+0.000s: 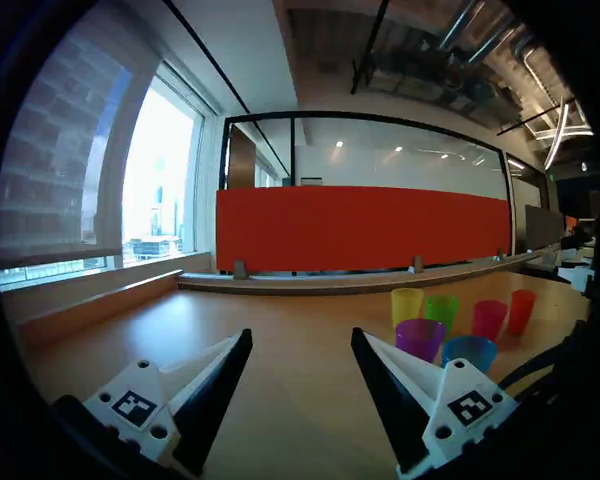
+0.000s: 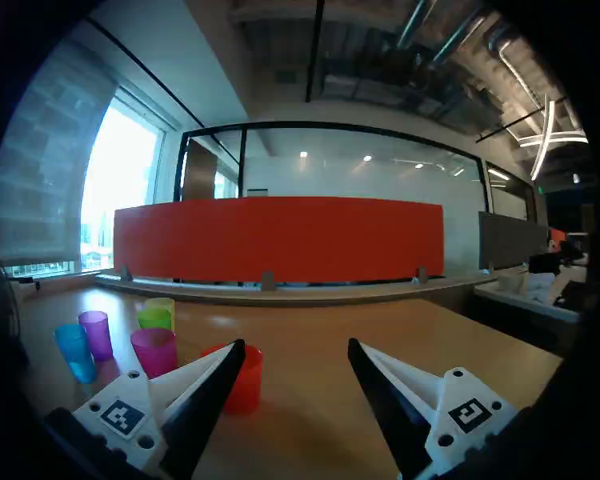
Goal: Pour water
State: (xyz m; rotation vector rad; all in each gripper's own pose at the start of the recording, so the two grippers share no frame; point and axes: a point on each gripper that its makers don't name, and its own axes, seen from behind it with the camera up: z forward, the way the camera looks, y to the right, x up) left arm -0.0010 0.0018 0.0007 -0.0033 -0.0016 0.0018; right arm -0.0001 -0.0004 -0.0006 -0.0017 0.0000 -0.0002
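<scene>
Several coloured plastic cups stand upright on a wooden table [image 1: 300,416]. In the left gripper view they sit to the right: yellow cup [image 1: 406,306], green cup [image 1: 441,312], pink cup [image 1: 489,319], red cup [image 1: 522,310], purple cup [image 1: 420,338] and blue cup [image 1: 469,353]. My left gripper [image 1: 300,336] is open and holds nothing, the purple cup just right of its right finger. In the right gripper view the cups stand to the left: blue cup [image 2: 76,352], purple cup [image 2: 97,334], pink cup [image 2: 154,350], red cup [image 2: 244,380]. My right gripper [image 2: 296,344] is open, its left finger partly covering the red cup.
A red-orange divider panel [image 1: 364,228] runs along the table's far edge, with a glass wall behind it. Bright windows [image 1: 156,192] and a low ledge line the left side. More desks with white items [image 2: 532,284] lie off to the right.
</scene>
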